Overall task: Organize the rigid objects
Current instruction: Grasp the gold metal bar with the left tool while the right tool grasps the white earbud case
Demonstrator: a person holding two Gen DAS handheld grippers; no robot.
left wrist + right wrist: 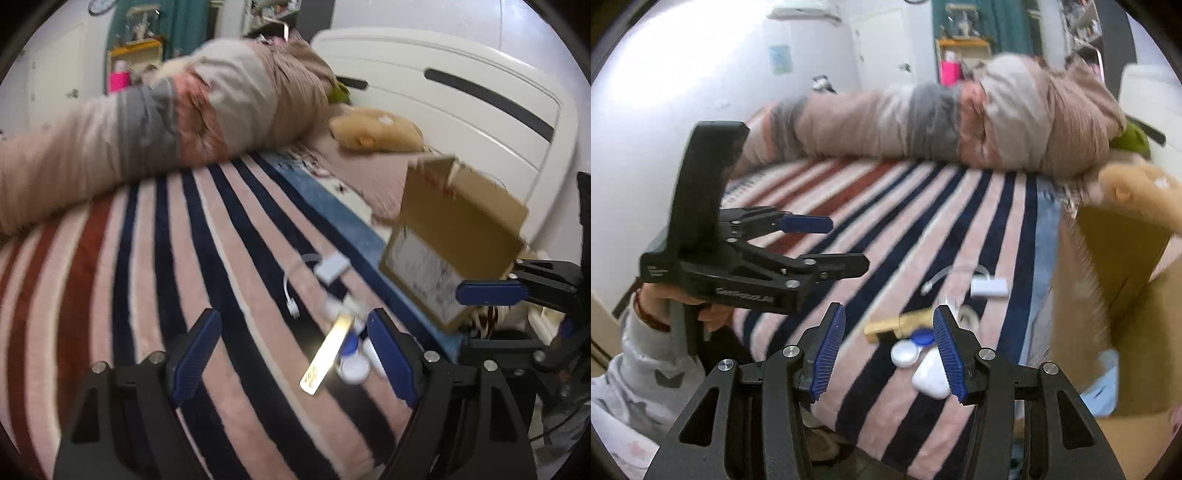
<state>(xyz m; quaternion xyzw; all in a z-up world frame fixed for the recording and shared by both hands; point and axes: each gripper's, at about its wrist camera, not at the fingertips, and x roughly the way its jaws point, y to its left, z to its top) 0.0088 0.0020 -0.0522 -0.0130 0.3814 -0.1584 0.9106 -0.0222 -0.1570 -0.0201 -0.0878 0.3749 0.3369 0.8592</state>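
in your left wrist view, your left gripper (pixel 291 354) hangs over the striped bed (pixel 110 295), jaws spread and holding nothing; the gold strip (pixel 327 354) and white caps (pixel 354 365) lie between them, the cardboard box (pixel 454 240) to the right. in your right wrist view, your right gripper (pixel 888 354) is likewise released above the white case (pixel 931 374), beside the box (pixel 1115 295).

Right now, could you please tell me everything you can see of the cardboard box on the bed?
The cardboard box is plain brown corrugated card, open at the top with flaps standing up. One outer side carries a pale printed label. It stands at the edge of the striped blanket, right of the small white items, with a tan plush toy just behind it. What it holds is not visible. Neither gripper touches it.
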